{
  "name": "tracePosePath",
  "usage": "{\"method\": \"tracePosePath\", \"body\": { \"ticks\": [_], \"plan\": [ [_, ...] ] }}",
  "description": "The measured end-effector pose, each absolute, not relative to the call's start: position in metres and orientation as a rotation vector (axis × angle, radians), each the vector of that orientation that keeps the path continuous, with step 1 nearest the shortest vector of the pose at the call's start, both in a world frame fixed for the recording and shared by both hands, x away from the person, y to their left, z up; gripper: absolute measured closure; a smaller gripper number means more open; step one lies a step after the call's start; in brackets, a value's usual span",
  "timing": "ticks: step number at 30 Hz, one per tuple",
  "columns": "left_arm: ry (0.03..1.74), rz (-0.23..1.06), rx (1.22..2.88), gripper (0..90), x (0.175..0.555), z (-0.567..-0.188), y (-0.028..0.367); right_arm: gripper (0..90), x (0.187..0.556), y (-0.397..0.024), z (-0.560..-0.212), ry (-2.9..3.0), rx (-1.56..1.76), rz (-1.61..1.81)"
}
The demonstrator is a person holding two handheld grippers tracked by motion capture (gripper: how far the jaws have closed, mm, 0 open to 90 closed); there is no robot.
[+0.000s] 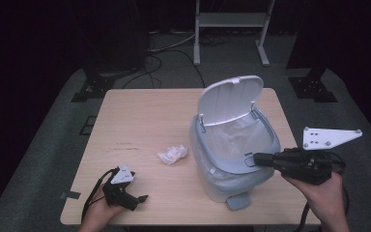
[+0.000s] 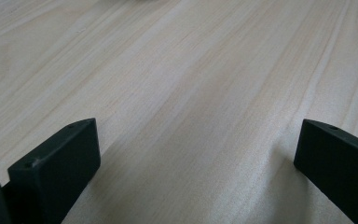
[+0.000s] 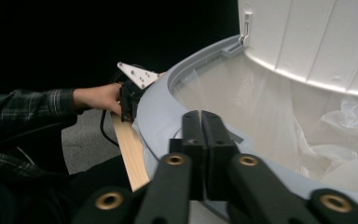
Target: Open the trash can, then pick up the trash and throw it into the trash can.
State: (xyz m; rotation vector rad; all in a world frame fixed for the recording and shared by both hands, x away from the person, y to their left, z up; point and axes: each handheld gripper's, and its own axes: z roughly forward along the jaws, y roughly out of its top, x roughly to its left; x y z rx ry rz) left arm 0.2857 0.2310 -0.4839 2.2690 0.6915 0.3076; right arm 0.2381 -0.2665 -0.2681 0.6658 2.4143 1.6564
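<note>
Right gripper view: right gripper (image 3: pixel 200 122) clenched at the bin (image 3: pixel 158 107) rim, perhaps pinching the thin, slippery, tear-prone liner (image 3: pixel 270 121) just ahead; best taken at its edge. Left gripper (image 1: pixel 125 192) released, resting well apart.

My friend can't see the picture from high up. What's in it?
A small grey bin with its white lid up stands on a wooden table. The shut right gripper reaches over its rim; a crumpled tissue lies beside it.
</note>
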Motion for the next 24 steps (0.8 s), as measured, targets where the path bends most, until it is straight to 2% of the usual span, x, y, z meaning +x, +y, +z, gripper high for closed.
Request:
{"method": "tracePosePath", "body": {
  "ticks": [4,6,8,9,12,13,16,24],
  "plan": [
    [0.691,0.307,2.269,0.0,0.286,-0.484,0.231,81.9,0.236,-0.267,-0.267,2.399,0.672,1.657],
    [0.691,0.307,2.269,0.0,0.286,-0.484,0.231,76.8,0.235,-0.27,-0.266,2.378,0.686,1.66],
    [0.691,0.307,2.269,0.0,0.286,-0.484,0.231,76.1,0.235,-0.271,-0.265,2.368,0.688,1.666],
    [0.691,0.307,2.269,0.0,0.286,-0.484,0.231,71.0,0.233,-0.274,-0.264,2.35,0.695,1.675],
    [0.691,0.308,2.269,0.0,0.286,-0.484,0.231,67.7,0.231,-0.277,-0.263,2.328,0.707,1.673],
    [0.691,0.308,2.27,0.0,0.286,-0.484,0.231,61.0,0.23,-0.282,-0.262,2.298,0.723,1.677],
    [0.691,0.308,2.269,0.0,0.286,-0.484,0.231,51.5,0.228,-0.289,-0.261,2.258,0.752,1.671],
    [0.691,0.308,2.269,0.0,0.286,-0.484,0.231,40.4,0.226,-0.302,-0.263,2.219,0.8,1.611]
  ]
}}
